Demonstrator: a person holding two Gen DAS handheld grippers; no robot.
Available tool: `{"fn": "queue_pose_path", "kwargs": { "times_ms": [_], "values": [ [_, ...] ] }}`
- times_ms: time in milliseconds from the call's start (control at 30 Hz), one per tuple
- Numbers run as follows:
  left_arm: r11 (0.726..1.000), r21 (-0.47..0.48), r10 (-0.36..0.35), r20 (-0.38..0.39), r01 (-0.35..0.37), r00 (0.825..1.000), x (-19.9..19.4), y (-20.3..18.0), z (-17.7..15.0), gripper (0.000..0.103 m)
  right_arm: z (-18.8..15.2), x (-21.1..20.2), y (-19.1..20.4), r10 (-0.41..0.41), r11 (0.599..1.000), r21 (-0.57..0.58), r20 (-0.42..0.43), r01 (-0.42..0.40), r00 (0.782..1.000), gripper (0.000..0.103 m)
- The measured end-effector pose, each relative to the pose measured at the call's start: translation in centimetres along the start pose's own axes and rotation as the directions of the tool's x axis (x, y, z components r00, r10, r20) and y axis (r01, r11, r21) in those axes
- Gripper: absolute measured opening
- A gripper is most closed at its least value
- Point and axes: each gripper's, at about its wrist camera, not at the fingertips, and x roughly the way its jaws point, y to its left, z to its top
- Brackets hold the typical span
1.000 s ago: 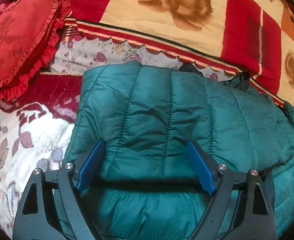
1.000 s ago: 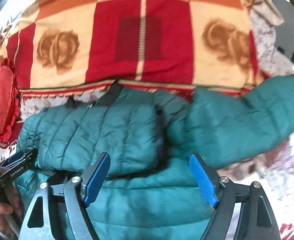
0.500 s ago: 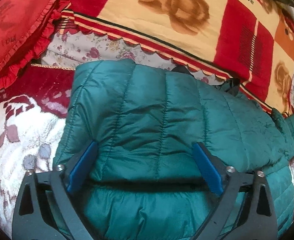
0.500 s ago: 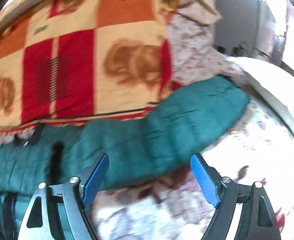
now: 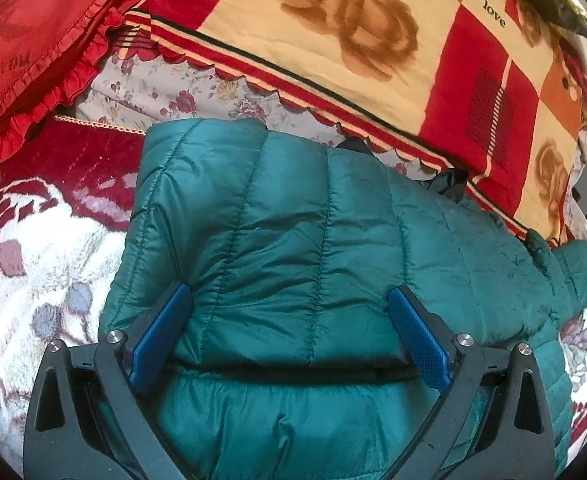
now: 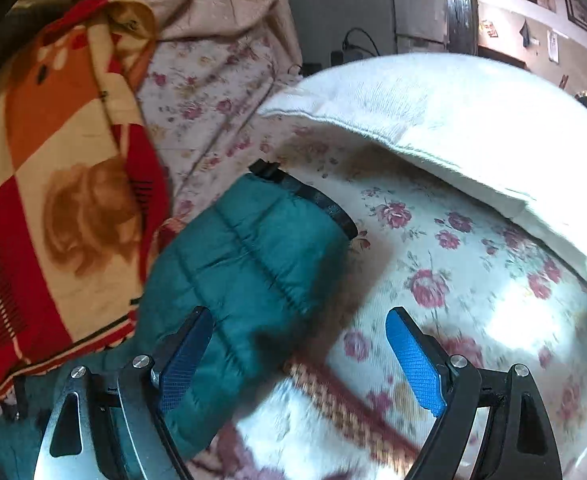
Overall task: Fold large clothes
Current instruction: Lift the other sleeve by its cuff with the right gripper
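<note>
Left tool (image 5: pixel 289 336): jaws spread wide, blue pads on either side of a folded-over panel of the teal puffer jacket (image 5: pixel 313 240); pads sit at the panel's edges, nothing clamped. Panel's near edge lies across the jacket body, a dark fold line running between the two pads.

Jacket lies flat on the bed, quilted channels running near to far. Far of it: red, cream and orange rose-print blanket (image 5: pixel 373 40) with the word "love". Far left: red frilled cushion (image 5: pixel 33 40). Left of the jacket: white and maroon fleece cover (image 5: pixel 33 260).

Right tool (image 6: pixel 297 344): jaws also wide apart, holding nothing. Left pad rests at the jacket sleeve (image 6: pixel 245 264); cannot tell if it touches. Right pad is over the floral bedsheet (image 6: pixel 473 272). Sleeve extends away toward the far side, black cuff (image 6: pixel 313 200) at its end, lying on the sheet. White towel-like cloth (image 6: pixel 453 112) lies far right of the cuff, apart from it. Rose-print blanket at left in this view. Near part of the view is blurred.
</note>
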Motion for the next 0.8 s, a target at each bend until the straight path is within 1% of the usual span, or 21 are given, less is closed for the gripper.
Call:
{"fn": "queue_pose_path", "kwargs": {
  "times_ms": [167,300,367,433,467,500,533,567,600,633,667,700,767,800],
  "values": [
    [1.0,0.009,0.013,-0.005,-0.013,1.0,0.1,-0.1,0.0,0.1,0.9,1.5,0.2,0.011,1.0,0.02,0.005,-0.011,1.0,0.086],
    [1.0,0.011,0.016,-0.005,-0.016,1.0,0.1,-0.2,0.0,0.101,1.3,2.4,0.2,0.048,0.997,0.065,0.0,-0.048,0.999,0.086],
    [1.0,0.013,0.018,-0.006,-0.018,1.0,0.2,-0.2,0.0,0.101,1.5,2.9,0.4,0.041,0.997,0.071,0.006,-0.041,0.999,0.086],
    [1.0,0.015,0.02,-0.006,-0.02,1.0,0.2,-0.2,0.0,0.101,1.7,3.1,0.9,0.036,0.998,0.053,0.017,-0.037,0.999,0.082],
    [1.0,0.016,0.021,-0.006,-0.021,1.0,0.2,-0.2,0.0,0.101,1.8,3.3,1.2,0.037,0.998,0.046,0.017,-0.038,0.999,0.074],
    [1.0,0.017,0.021,-0.006,-0.021,1.0,0.3,-0.2,0.0,0.101,1.9,3.3,1.5,0.033,0.999,0.034,0.021,-0.034,0.999,0.063],
    [1.0,0.017,0.021,-0.006,-0.021,1.0,0.2,-0.3,0.0,0.101,1.9,3.4,1.6,0.045,0.999,0.03,0.023,-0.045,0.999,0.057],
    [1.0,0.018,0.022,-0.007,-0.022,1.0,0.2,-0.3,0.0,0.101,1.9,3.5,1.6,0.071,0.997,0.037,0.02,-0.072,0.997,0.045],
    [1.0,0.02,0.024,-0.007,-0.024,1.0,0.3,-0.3,0.0,0.101,1.9,3.5,1.4,0.088,0.995,0.051,0.015,-0.089,0.996,0.036],
    [0.999,0.022,0.025,-0.008,-0.025,1.0,0.3,-0.3,-0.1,0.101,1.9,3.4,1.3,0.094,0.994,0.062,0.016,-0.095,0.995,0.032],
    [0.999,0.023,0.026,-0.008,-0.025,1.0,0.3,-0.3,-0.1,0.101,1.9,3.0,1.2,0.109,0.991,0.072,0.023,-0.111,0.994,0.025],
    [0.999,0.024,0.027,-0.008,-0.027,1.0,0.3,-0.3,-0.1,0.101,1.9,2.5,1.3,0.131,0.988,0.078,0.033,-0.133,0.991,0.02],
    [0.999,0.028,0.029,-0.009,-0.029,1.0,0.4,-0.4,-0.1,0.101,1.9,1.2,1.4,0.181,0.98,0.08,0.049,-0.185,0.982,0.016],
    [0.999,0.029,0.029,-0.009,-0.029,1.0,0.4,-0.4,-0.1,0.101,1.8,0.1,1.5,0.22,0.972,0.065,0.062,-0.224,0.974,0.015]
  ]
}}
